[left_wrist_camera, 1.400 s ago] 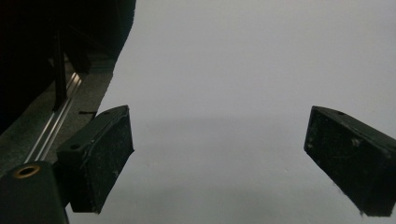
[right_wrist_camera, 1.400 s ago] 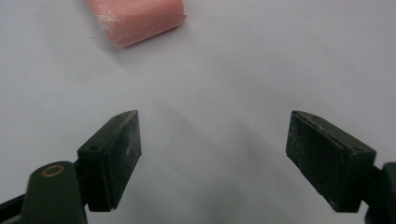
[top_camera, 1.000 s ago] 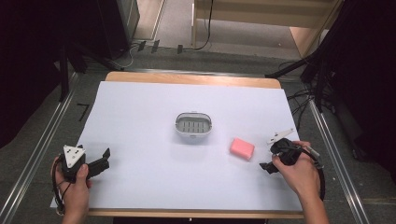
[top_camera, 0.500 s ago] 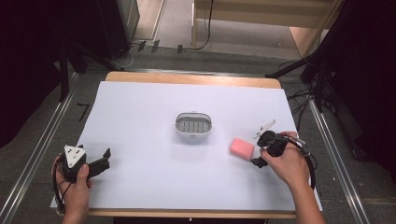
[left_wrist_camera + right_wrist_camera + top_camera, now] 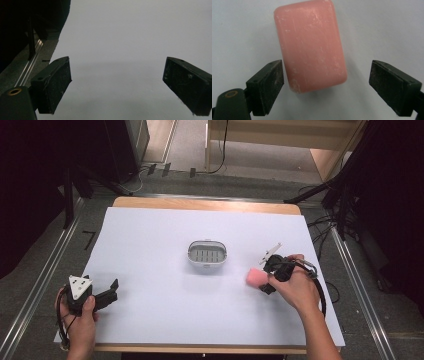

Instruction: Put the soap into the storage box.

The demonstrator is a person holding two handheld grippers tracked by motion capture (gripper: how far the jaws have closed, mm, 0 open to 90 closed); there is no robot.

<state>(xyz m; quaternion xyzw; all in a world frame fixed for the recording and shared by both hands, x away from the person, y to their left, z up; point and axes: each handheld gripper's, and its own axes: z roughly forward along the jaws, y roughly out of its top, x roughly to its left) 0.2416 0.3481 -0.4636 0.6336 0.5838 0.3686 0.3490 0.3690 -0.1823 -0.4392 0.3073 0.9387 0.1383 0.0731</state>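
A pink bar of soap (image 5: pixel 255 278) lies flat on the white table sheet (image 5: pixel 165 240), right of centre. My right gripper (image 5: pixel 266 279) hovers right at it, open; in the right gripper view the soap (image 5: pixel 310 45) sits between and just beyond the two jaws, nearer the left one, with a wide gap to the right one. A grey oval soap dish (image 5: pixel 207 255) with a slotted floor stands at the table's middle, left of the soap. My left gripper (image 5: pixel 113 289) rests open near the front left corner, with bare sheet (image 5: pixel 117 50) between its jaws.
The wooden table edge (image 5: pixel 205 204) runs along the far side. Metal rails (image 5: pixel 47 275) flank the table on both sides. Cables (image 5: pixel 325 222) lie on the floor at the right, and dark curtains hang on both sides.
My right gripper has moved left across the table and closed in on the pink soap, which now sits at its jaws. The left gripper has stayed put.
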